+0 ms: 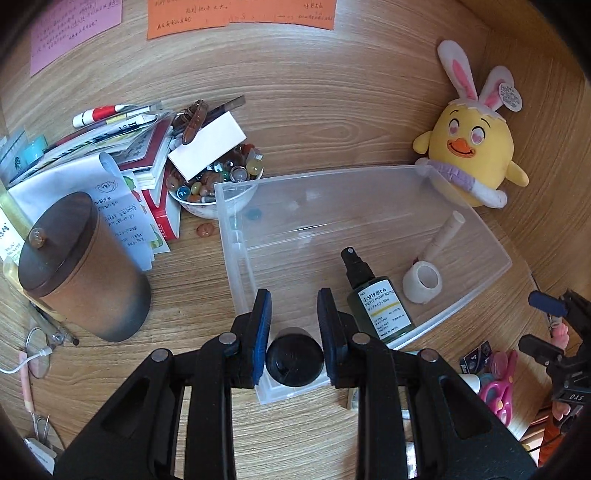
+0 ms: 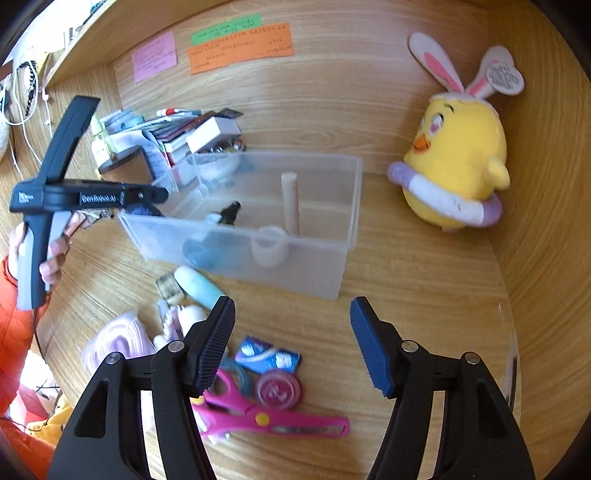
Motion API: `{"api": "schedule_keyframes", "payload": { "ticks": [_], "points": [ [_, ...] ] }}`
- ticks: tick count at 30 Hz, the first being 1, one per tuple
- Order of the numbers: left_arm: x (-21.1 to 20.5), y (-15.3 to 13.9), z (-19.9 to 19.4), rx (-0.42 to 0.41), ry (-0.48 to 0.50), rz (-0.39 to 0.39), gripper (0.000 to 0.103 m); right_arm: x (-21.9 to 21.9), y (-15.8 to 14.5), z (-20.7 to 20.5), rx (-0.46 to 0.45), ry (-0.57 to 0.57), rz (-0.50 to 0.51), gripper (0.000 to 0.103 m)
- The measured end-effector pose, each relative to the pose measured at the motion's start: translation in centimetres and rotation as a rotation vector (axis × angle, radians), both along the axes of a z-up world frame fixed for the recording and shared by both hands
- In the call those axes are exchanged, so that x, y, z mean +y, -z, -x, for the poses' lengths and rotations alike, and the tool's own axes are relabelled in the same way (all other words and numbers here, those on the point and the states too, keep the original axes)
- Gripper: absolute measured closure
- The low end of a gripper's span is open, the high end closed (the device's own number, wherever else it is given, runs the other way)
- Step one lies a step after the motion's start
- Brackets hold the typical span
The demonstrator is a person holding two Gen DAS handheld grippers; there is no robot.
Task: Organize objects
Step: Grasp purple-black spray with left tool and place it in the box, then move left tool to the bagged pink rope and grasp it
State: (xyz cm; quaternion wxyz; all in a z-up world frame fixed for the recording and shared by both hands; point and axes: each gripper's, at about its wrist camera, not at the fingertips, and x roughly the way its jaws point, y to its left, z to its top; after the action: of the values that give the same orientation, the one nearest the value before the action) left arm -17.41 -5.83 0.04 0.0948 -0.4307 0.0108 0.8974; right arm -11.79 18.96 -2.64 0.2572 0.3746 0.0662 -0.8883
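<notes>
Wood-grain desk in a wooden alcove, sticky notes on the back wall. Left gripper (image 1: 294,332) pinches a small black-capped container (image 1: 294,362) over the near corner of the clear plastic bin (image 1: 236,258), presumably to drop it in. Beyond its fingers, inside the bin: spray bottle (image 1: 376,295), tape roll (image 1: 422,282). Right gripper (image 2: 291,343) stands spread and empty above pink scissors (image 2: 273,417) and a round pink tin (image 2: 277,390), likely next to sort.

Wood-grain tabletop (image 1: 314,122), translucent frosted plastic bin (image 1: 480,273), plush cloth chick (image 1: 476,147), glossy black cap (image 1: 294,362), paper notes (image 1: 240,14).
</notes>
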Motion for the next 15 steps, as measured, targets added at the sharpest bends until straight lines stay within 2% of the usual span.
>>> {"api": "schedule_keyframes", "payload": {
  "ticks": [2, 4, 8, 10, 15],
  "points": [
    [0.2, -0.3, -0.4, 0.012, -0.005, 0.013, 0.077, 0.4, 0.5, -0.2, -0.017, 0.008, 0.008, 0.042],
    [0.4, -0.6, -1.0, 0.021, 0.000, 0.030, 0.073, 0.9, 0.9, -0.3, -0.033, 0.020, 0.012, 0.042],
    [1.2, -1.6, -3.2, 0.076, 0.022, 0.057, 0.041, 1.6, 1.7, -0.4, -0.064, 0.043, 0.021, 0.042],
    [1.8, -2.0, -4.5, 0.099, 0.041, 0.070, 0.037, 1.8, 2.2, -0.6, -0.082, 0.049, 0.027, 0.042],
    [3.5, -1.9, -7.4, 0.095, 0.102, 0.054, 0.013, 2.1, 2.8, -1.5, -0.102, 0.047, 0.045, 0.042]
  ]
}}
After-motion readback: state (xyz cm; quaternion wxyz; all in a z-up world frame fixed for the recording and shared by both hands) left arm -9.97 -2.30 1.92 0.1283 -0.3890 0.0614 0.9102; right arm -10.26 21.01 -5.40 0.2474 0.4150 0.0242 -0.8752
